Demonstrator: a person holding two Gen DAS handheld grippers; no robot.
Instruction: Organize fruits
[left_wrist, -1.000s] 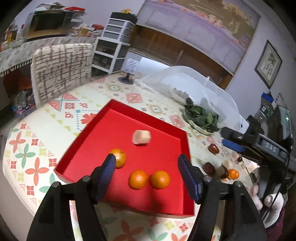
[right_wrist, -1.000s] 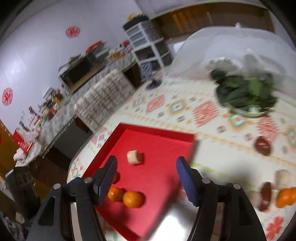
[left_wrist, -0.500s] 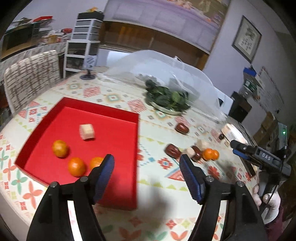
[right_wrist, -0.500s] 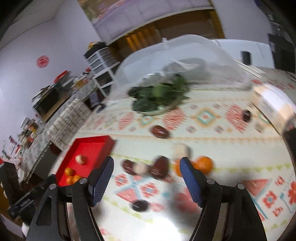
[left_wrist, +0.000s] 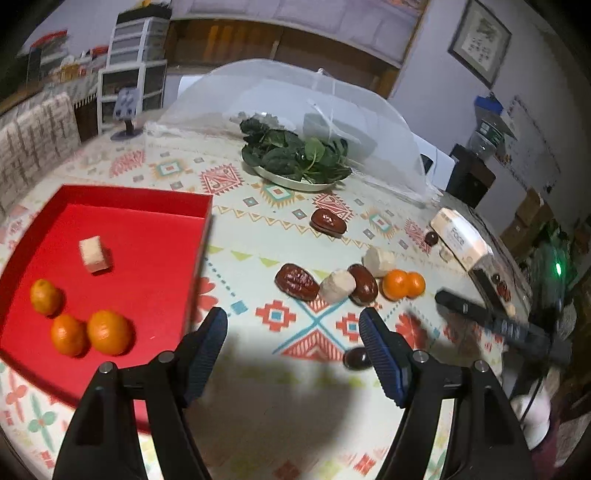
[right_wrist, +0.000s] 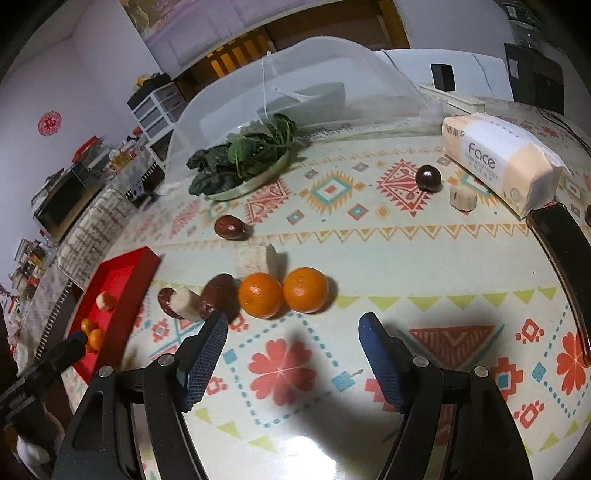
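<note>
While both tools hung above the patterned tablecloth (right_wrist: 388, 258), neither carried anything. The left gripper (left_wrist: 291, 325) stood partly open with only bare cloth between its blue pads; its jaws had just been opening. The right gripper (right_wrist: 291, 328) was likewise partly open and empty, its jaws also having just been opening.

The red tray (left_wrist: 155, 266) sat at the table's left side and held three oranges (left_wrist: 107, 332) grouped near its front edge, plus one pale cube (left_wrist: 95, 254) farther back.

Loose fruit remained on the cloth — two oranges (right_wrist: 280, 291) touching side by side just beyond the right gripper, with dark dates (right_wrist: 219, 295) and pale chunks (right_wrist: 258, 260) clustered beside them. A single date (right_wrist: 229, 228) lay nearer the plate of greens (right_wrist: 240, 162). A tissue pack (right_wrist: 498, 162) lay at the right, a dark round fruit (right_wrist: 427, 178) beside it.
</note>
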